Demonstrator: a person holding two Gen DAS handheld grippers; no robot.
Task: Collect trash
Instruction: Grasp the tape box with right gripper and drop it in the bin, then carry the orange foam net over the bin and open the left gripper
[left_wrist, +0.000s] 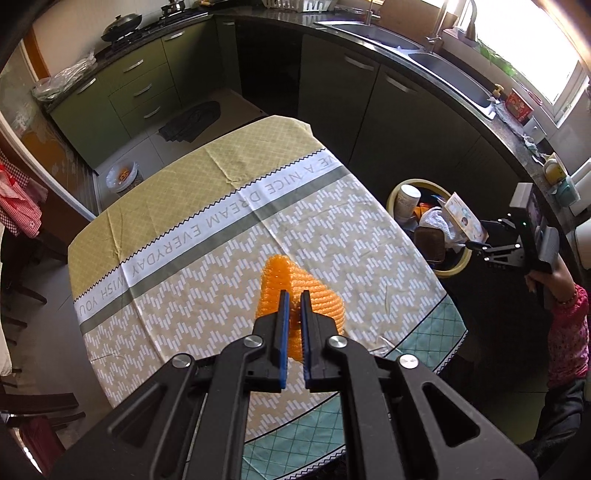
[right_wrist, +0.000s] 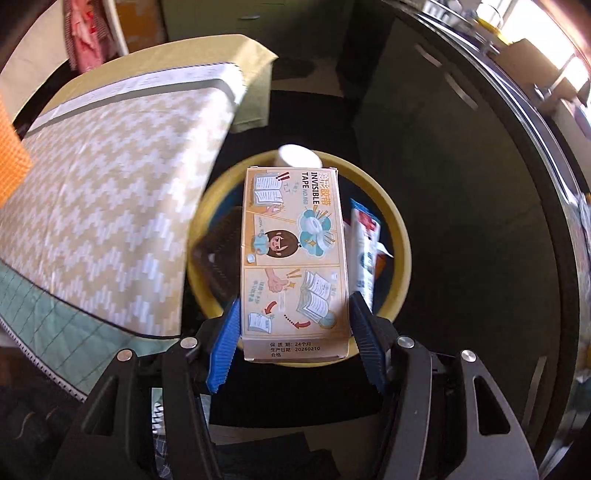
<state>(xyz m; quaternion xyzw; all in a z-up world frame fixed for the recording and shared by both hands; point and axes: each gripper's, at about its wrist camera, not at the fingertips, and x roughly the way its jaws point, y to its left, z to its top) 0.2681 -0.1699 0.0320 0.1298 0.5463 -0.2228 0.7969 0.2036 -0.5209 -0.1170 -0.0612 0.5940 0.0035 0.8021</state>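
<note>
My left gripper (left_wrist: 294, 295) is shut on an orange foam net (left_wrist: 310, 291) and holds it above the table with the patterned cloth (left_wrist: 207, 229). My right gripper (right_wrist: 294, 314) is shut on a cardboard tape box (right_wrist: 293, 254) and holds it over the yellow trash bin (right_wrist: 399, 236). In the left wrist view the bin (left_wrist: 395, 192) stands on the floor to the right of the table, with the right gripper (left_wrist: 480, 240) and the box (left_wrist: 463, 218) above it. The orange net shows at the left edge of the right wrist view (right_wrist: 11, 162).
The bin holds a white cup (left_wrist: 408, 199), crumpled paper (left_wrist: 436, 219) and other packaging (right_wrist: 365, 243). Dark kitchen cabinets (left_wrist: 388, 110) and a sink (left_wrist: 454, 77) curve behind the bin. A second small bin (left_wrist: 123, 177) stands on the floor beyond the table's far left.
</note>
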